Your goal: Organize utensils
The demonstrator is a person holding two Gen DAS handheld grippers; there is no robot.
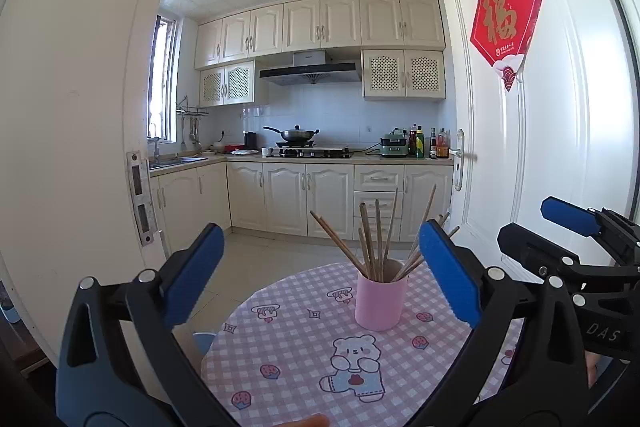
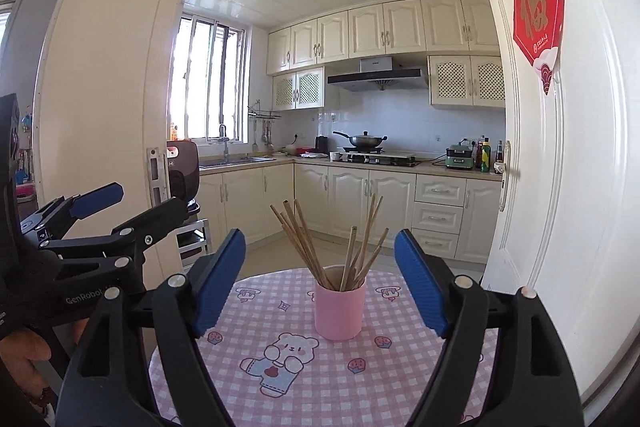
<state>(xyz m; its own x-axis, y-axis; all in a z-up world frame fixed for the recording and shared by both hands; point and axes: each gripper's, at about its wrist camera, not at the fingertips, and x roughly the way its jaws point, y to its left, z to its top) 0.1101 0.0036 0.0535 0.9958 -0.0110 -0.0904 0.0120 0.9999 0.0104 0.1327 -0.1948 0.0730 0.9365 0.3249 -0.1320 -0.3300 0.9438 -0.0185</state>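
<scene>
A pink cup (image 1: 380,301) stands upright on a round table with a pink checked cloth (image 1: 296,359). It holds several wooden chopsticks (image 1: 374,241) fanned out. The cup (image 2: 339,313), chopsticks (image 2: 310,247) and cloth (image 2: 360,379) also show in the right wrist view. My left gripper (image 1: 320,267) is open and empty, held above the table in front of the cup. My right gripper (image 2: 320,279) is open and empty, also short of the cup. Each gripper shows at the other view's edge, the right one (image 1: 560,223) and the left one (image 2: 120,203).
A white door (image 1: 520,147) with a red sign stands open on the right, close to the table. A door frame (image 1: 136,195) is on the left. Behind is a kitchen with cabinets, a stove with a wok (image 1: 298,135) and a sink (image 1: 176,161). A metal stool (image 2: 194,239) stands left of the table.
</scene>
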